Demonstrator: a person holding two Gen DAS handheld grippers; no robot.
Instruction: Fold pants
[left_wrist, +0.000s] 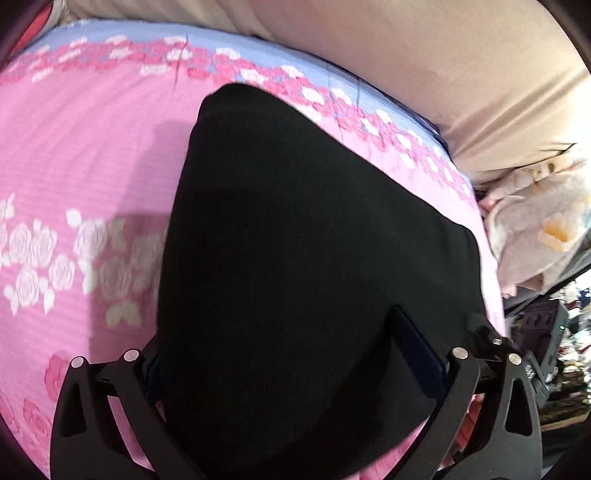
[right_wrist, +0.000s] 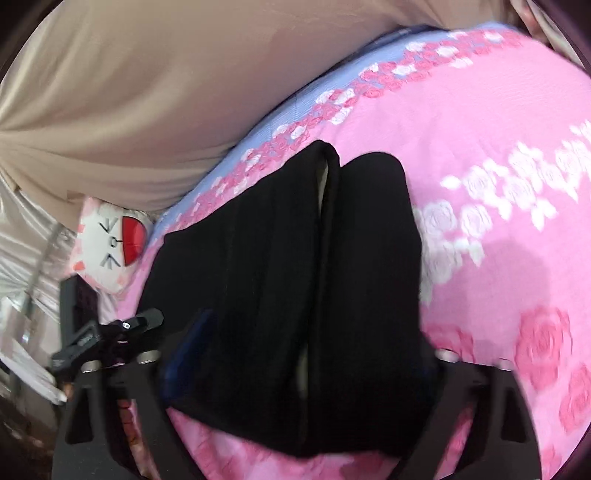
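Note:
Black pants (left_wrist: 295, 240) lie on a pink rose-print bed sheet (left_wrist: 92, 155). In the left wrist view they fill the middle, and the near end lies between my left gripper's (left_wrist: 291, 354) wide-apart fingers, hiding the left pad. The right blue pad (left_wrist: 417, 350) shows on top of the cloth. In the right wrist view the pants (right_wrist: 277, 277) show as two stacked layers with a fold seam down the middle. They cover most of my right gripper (right_wrist: 295, 350), whose fingers stand wide apart at either side; a blue pad (right_wrist: 192, 343) shows at left.
A beige curtain or headboard cloth (left_wrist: 443, 74) runs along the far side of the bed. A white-and-pink plush cushion (right_wrist: 107, 240) lies at the bed's edge. A patterned blanket (left_wrist: 535, 229) and cluttered items sit at the right in the left wrist view.

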